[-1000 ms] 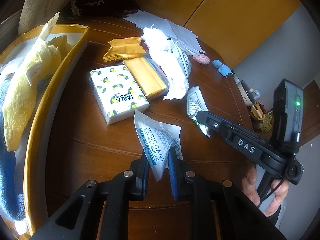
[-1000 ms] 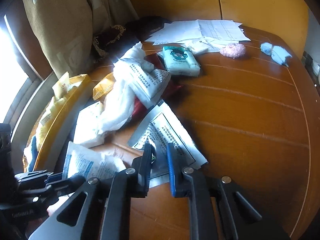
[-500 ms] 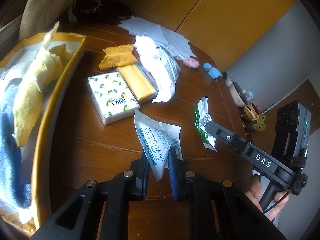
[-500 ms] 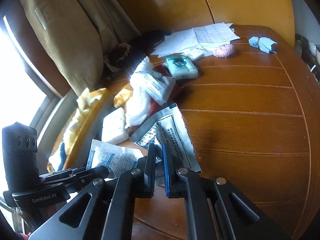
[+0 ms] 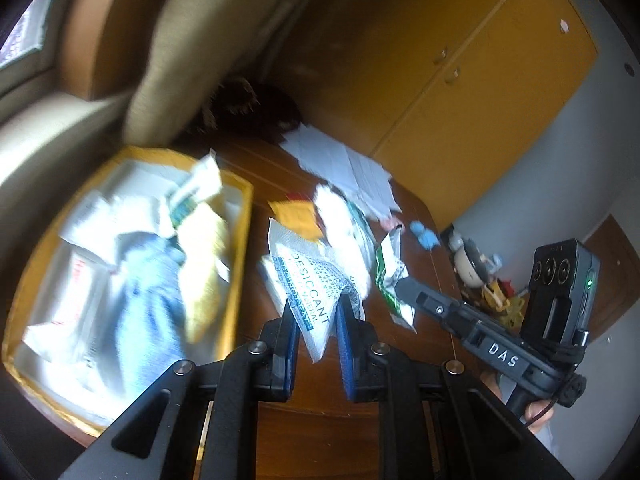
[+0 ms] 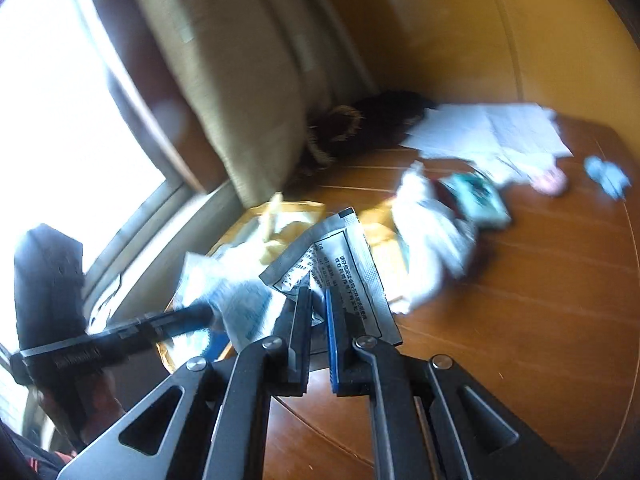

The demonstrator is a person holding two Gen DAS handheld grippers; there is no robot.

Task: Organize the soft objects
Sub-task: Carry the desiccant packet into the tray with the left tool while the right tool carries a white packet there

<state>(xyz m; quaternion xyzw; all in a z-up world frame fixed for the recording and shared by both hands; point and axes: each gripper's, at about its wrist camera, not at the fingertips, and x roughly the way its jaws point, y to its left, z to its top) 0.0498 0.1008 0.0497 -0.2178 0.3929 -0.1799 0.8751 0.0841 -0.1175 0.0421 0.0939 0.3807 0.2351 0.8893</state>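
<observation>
My left gripper (image 5: pixel 316 312) is shut on a white desiccant bag (image 5: pixel 310 276) and holds it in the air, just right of the yellow tray (image 5: pixel 236 280). The tray holds yellow and blue cloths and white packets. My right gripper (image 6: pixel 318 300) is shut on a silver foil packet (image 6: pixel 344 264) with black print, lifted above the table near the tray (image 6: pixel 304 206). In the left wrist view the right gripper (image 5: pixel 404 286) shows with that packet, green and white on this side (image 5: pixel 390 268). In the right wrist view the left gripper (image 6: pixel 208 312) shows with the desiccant bag (image 6: pixel 236 300).
On the round wooden table (image 6: pixel 540 300) lie a white cloth heap (image 6: pixel 432 240), a teal tissue pack (image 6: pixel 480 200), an orange packet (image 5: pixel 294 216), papers (image 5: pixel 344 164), a pink puff (image 6: pixel 552 180) and blue bits (image 6: pixel 606 172). A beige curtain (image 6: pixel 240 80) hangs behind. Toys (image 5: pixel 480 276) stand at the right edge.
Both grippers have lifted their packets off the table and swung left toward the yellow tray. The views are blurred by the motion.
</observation>
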